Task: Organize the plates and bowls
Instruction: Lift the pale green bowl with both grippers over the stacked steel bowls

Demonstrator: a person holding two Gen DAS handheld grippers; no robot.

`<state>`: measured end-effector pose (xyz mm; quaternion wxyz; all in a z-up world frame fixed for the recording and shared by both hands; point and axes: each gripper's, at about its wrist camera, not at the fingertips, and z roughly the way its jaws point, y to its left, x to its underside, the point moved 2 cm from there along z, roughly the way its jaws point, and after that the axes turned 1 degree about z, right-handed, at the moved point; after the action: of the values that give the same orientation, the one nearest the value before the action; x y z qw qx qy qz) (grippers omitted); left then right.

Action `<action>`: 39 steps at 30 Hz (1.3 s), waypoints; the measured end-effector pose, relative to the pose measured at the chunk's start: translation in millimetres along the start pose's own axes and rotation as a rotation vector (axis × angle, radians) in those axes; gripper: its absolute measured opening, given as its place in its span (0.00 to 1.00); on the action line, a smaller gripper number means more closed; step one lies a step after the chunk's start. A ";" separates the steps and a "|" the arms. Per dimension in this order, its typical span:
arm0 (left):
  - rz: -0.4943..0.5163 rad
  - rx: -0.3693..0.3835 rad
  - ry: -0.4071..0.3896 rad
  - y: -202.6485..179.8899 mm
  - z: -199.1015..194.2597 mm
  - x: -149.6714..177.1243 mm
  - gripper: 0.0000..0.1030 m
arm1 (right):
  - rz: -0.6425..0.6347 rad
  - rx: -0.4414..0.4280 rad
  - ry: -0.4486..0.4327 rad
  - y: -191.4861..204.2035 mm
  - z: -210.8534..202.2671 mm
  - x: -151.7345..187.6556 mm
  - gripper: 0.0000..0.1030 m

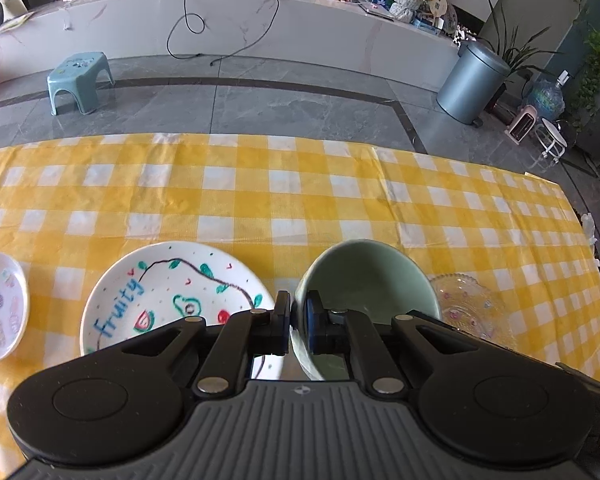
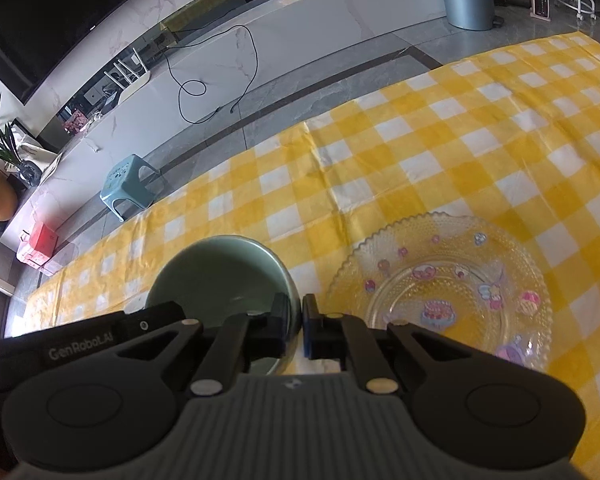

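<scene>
At lower centre we see a pale green bowl [image 1: 364, 280], upright, between a white "Fruity" plate [image 1: 172, 292] and a clear patterned glass plate [image 2: 440, 284]; a small pink-print dish [image 1: 0, 304] sits far left.

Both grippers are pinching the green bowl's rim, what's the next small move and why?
Probably lift the green bowl straight up a little. The left gripper and right gripper each have jaws closed on opposite sides of its rim, and the glass plate sits close beside it.
</scene>
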<state>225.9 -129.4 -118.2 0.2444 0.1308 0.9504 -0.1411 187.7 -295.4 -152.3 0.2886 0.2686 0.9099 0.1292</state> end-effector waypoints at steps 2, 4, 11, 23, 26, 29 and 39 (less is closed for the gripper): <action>-0.002 -0.013 -0.015 -2.8 -14.2 5.5 0.08 | -0.005 -0.011 0.002 1.8 -11.3 5.6 0.04; -0.005 -0.022 -0.025 -5.4 -28.3 11.5 0.08 | -0.021 -0.016 -0.003 4.9 -25.5 13.7 0.04; -0.025 -0.042 -0.070 -13.7 -75.6 45.5 0.08 | -0.061 -0.041 -0.012 8.8 -76.8 43.9 0.04; -0.134 -0.077 -0.104 -4.3 -150.1 101.7 0.08 | -0.134 -0.095 0.002 21.1 -150.0 99.5 0.04; -0.167 -0.085 -0.115 6.9 -166.9 116.2 0.08 | -0.152 -0.123 0.019 29.5 -162.1 112.4 0.04; -0.216 -0.095 -0.122 23.3 -182.4 130.5 0.09 | -0.180 -0.147 0.033 42.2 -169.7 126.1 0.04; -0.364 -0.116 -0.111 78.6 -204.8 171.1 0.09 | -0.287 -0.172 0.109 90.8 -165.4 171.7 0.04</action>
<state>18.5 42.2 -48.0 0.2740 -0.0654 0.9500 -0.1347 8.6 -137.3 -62.8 0.2763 0.1028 0.9388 0.1783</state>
